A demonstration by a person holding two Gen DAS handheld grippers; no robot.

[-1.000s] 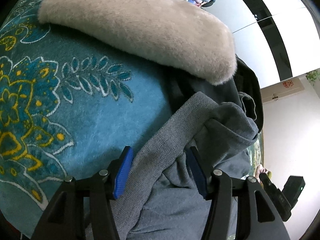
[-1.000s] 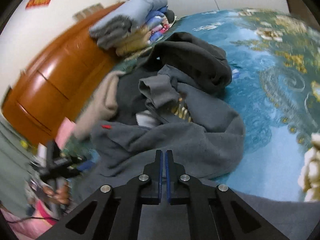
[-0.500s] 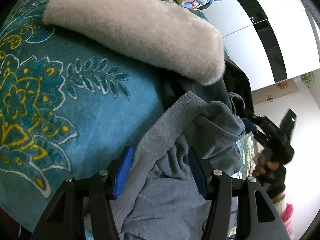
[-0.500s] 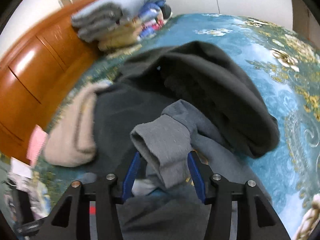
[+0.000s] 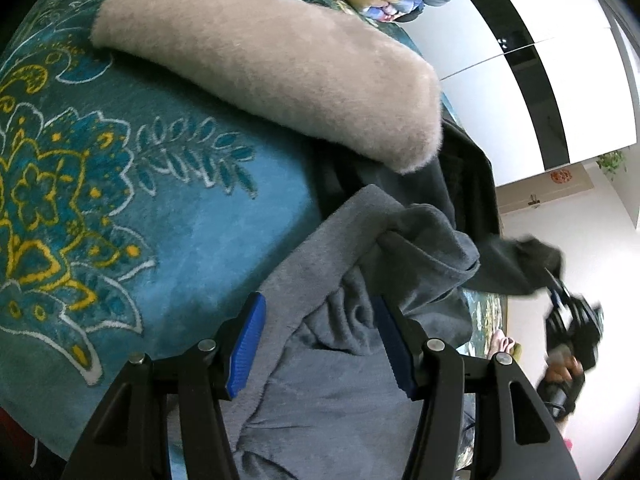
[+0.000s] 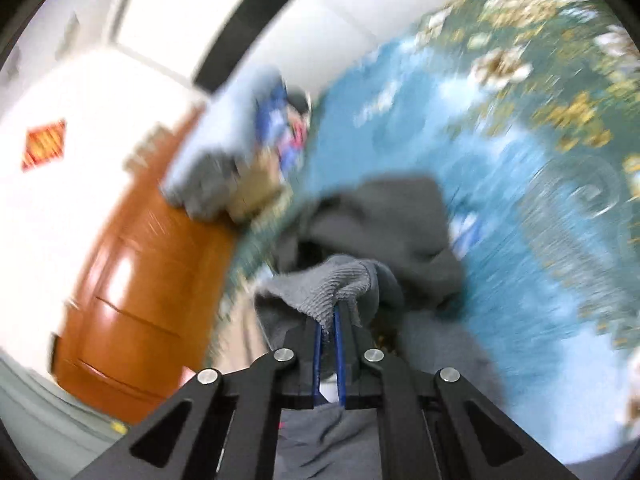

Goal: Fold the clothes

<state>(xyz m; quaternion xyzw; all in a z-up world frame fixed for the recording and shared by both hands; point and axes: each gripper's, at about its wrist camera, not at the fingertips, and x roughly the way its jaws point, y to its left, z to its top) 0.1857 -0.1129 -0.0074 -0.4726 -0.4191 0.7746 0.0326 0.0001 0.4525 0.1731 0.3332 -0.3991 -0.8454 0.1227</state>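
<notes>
Fabric fills the left wrist view: the left gripper point(image 5: 320, 344) stands with its jaws wide apart over the grey garment point(image 5: 340, 400), which lies between and under its blue pads point(image 5: 246, 344) without being pinched. Just ahead of the fingers the garment bunches into a fold, with a dark garment point(image 5: 472, 184) beyond it. Ahead and to the left lies a beige fluffy garment point(image 5: 280, 64) on the teal floral blanket point(image 5: 120, 200). Far right, the right gripper point(image 5: 554, 286) pulls a corner of grey cloth away from the pile.

Right wrist view, blurred: the right gripper point(image 6: 329, 320) is clamped on a ribbed cuff point(image 6: 332, 284) of the grey garment point(image 6: 320, 440). Ahead and left sit a stack of folded clothes point(image 6: 236, 152) and an orange wooden cabinet point(image 6: 144, 280).
</notes>
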